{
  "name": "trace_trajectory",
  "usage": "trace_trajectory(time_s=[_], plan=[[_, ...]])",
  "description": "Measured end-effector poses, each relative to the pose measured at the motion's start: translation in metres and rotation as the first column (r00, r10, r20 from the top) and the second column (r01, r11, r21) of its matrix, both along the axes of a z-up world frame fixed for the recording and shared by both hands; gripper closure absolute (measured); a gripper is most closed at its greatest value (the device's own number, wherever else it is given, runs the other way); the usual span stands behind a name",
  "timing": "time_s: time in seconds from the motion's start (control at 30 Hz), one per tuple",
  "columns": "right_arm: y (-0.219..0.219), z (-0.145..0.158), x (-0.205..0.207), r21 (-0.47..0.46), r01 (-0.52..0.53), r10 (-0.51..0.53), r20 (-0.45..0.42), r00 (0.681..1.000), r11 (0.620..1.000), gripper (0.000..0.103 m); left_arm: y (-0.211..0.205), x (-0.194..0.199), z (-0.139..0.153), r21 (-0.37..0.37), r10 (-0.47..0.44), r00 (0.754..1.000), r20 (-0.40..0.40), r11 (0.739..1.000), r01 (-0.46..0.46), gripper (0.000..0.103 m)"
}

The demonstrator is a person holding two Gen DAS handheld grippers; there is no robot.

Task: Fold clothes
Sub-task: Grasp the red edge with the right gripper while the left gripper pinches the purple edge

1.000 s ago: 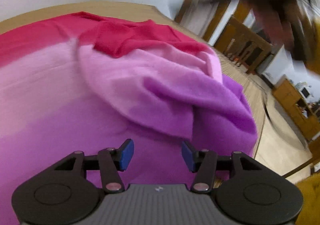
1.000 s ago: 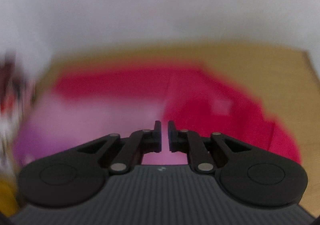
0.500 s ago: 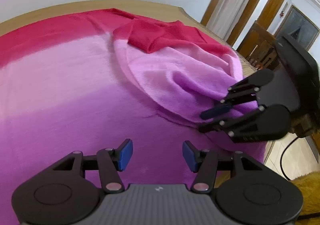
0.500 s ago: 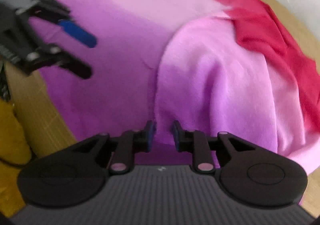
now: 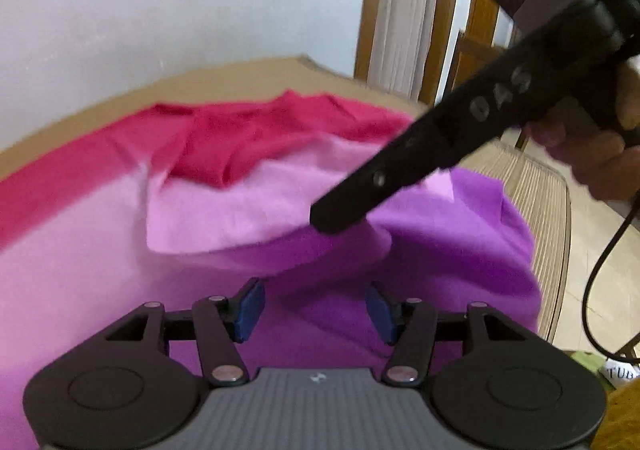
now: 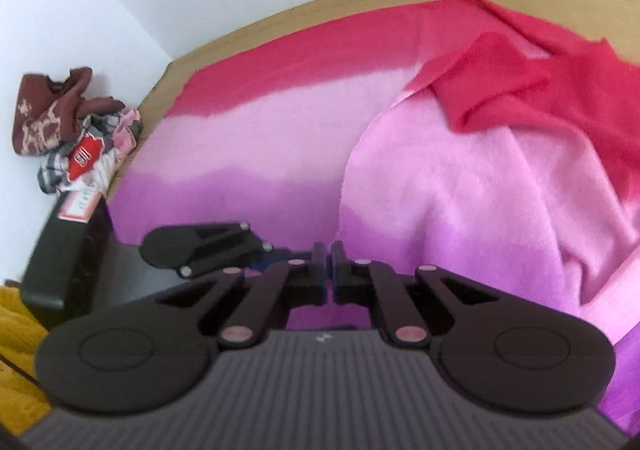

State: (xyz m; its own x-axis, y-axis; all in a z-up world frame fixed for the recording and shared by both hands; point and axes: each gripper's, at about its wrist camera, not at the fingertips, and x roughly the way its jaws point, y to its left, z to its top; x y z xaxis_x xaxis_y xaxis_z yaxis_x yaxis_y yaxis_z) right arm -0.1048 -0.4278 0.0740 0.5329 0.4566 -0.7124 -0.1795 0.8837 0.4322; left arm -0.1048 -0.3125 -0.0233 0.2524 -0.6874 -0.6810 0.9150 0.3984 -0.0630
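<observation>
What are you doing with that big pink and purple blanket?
A person is folding a pink, red and purple cloth spread over a wooden table, with a gripper in each hand. The right gripper has just closed its fingers at the purple edge of a folded-over flap; whether it pinches cloth is hard to tell. The left gripper is open above the purple part, holding nothing.

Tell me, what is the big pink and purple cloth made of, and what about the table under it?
The cloth looks like soft, fuzzy fabric, perhaps fleece or brushed wool: its surface is matte and nappy, it drapes in loose folds, and its colours fade from red through pink to purple. The table looks like wood or a wood-look board: flat, tan and smooth along its bare edge. Neither is certain.
</observation>
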Motion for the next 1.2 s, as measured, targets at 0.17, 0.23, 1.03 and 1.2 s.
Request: trace_trajectory(time_s=[0.17, 0.23, 1.03, 1.2], plan=[[0.004, 0.002, 0.001, 0.005, -0.023, 0.023, 0.014, 1.0, 1.0, 0.098, 0.005, -0.007, 0.013, -0.007, 0.004, 0.998, 0.059, 1.0, -0.004, 0.044], [0.006, 0.006, -0.005, 0.009, -0.032, 0.032, 0.017, 0.999, 0.999, 0.098, 0.005, -0.009, 0.017, -0.022, -0.015, 0.998, 0.057, 1.0, 0.016, 0.042], [0.006, -0.058, 0.219, -0.213, 0.45, -0.461, -0.003, 0.887, 0.867, 0.038, 0.046, 0.017, 0.025, -0.079, 0.101, 0.953, -0.286, 0.989, -0.129, 0.102], [-0.016, -0.071, 0.22, -0.184, 0.586, -0.599, -0.02, 0.801, 0.789, 0.038, 0.062, 0.019, 0.03, -0.086, 0.144, 0.941, -0.305, 0.98, -0.178, 0.102]])
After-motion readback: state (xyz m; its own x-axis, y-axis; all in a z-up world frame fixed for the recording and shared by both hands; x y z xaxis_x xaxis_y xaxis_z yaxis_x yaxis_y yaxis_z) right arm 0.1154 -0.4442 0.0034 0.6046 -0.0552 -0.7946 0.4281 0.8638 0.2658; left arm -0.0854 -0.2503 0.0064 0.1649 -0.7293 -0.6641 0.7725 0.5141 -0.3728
